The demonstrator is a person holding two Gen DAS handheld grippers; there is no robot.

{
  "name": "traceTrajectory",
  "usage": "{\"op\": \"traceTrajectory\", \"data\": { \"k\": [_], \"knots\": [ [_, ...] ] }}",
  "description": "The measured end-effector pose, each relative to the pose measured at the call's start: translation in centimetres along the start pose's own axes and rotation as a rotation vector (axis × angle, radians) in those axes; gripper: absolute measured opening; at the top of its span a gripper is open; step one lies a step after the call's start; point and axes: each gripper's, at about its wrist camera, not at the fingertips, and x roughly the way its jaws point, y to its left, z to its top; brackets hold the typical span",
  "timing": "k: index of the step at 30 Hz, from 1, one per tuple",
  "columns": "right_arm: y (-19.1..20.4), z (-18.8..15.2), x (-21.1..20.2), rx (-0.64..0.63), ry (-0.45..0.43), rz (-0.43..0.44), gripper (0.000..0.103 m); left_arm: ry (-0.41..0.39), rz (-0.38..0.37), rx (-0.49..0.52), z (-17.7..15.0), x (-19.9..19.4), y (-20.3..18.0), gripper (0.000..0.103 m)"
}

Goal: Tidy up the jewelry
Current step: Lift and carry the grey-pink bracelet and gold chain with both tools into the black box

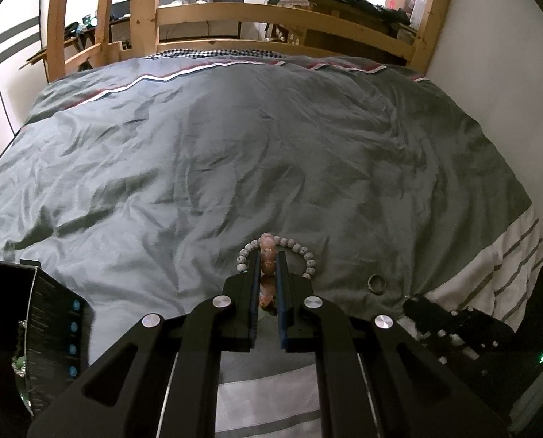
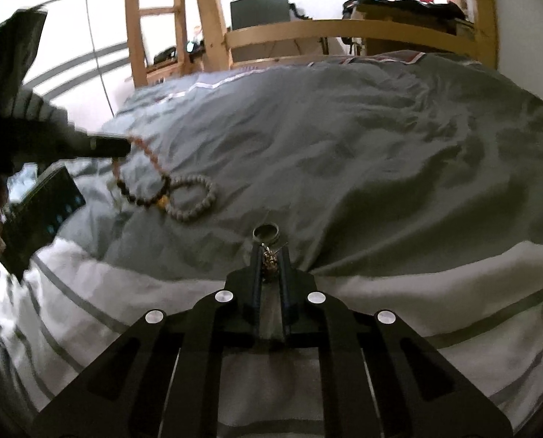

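Grey duvet (image 1: 235, 153) covers the bed and everything sits on it; wooden bed frame (image 1: 278, 14) runs along its far edge, and a white striped band (image 2: 162, 292) of bedding lies at the near edge. Black box (image 1: 49, 328) stands open at the duvet's near-left corner in the left wrist view, greenish beads just visible inside it. Left gripper (image 1: 268, 273) is above the near part of the duvet, jaws pressed onto a pink-orange bead bracelet (image 1: 267, 255), which stands on edge between the pads. Right wrist view shows the same bracelet (image 2: 143, 153) hanging from the left gripper (image 2: 120, 148) down to the duvet. Pale bead bracelet (image 1: 300, 252) lies flat on the duvet just behind the left fingertips; in the right view it (image 2: 198, 197) touches a dark bead bracelet (image 2: 143, 193) lying left of it. Right gripper (image 2: 270, 259) is at the duvet's near edge over the grey/white seam, jaws nearly together, pinching a small gold-brown trinket (image 2: 270, 260); can't tell what kind of piece, too small. Metal ring (image 2: 266, 233) lies flat on the duvet just past the right fingertips, apart from them; in the left view the ring (image 1: 376, 283) sits right of the pale bracelet.
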Motion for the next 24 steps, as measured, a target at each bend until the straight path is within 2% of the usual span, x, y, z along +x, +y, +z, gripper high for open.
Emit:
{"op": "traceTrajectory", "data": {
  "k": [6,14,19,24],
  "knots": [
    [-2.1,0.7,-1.3,0.133,-0.067,0.068,0.009,-0.003,0.001,0.001,0.0,-0.1,0.0,0.007],
    [-3.7,1.4,-2.6,0.242,-0.123,0.147,0.009,-0.022,-0.005,0.001,0.0,-0.9,0.0,0.007],
    [-3.1,2.4,-3.8,0.207,-0.143,0.115,0.009,-0.042,-0.006,0.029,-0.2,-2.5,-0.4,0.007],
    [-1.3,3.0,-4.1,0.125,-0.099,0.006,0.009,-0.062,0.008,0.051,-1.0,-5.3,-0.2,0.007]
  ]
}}
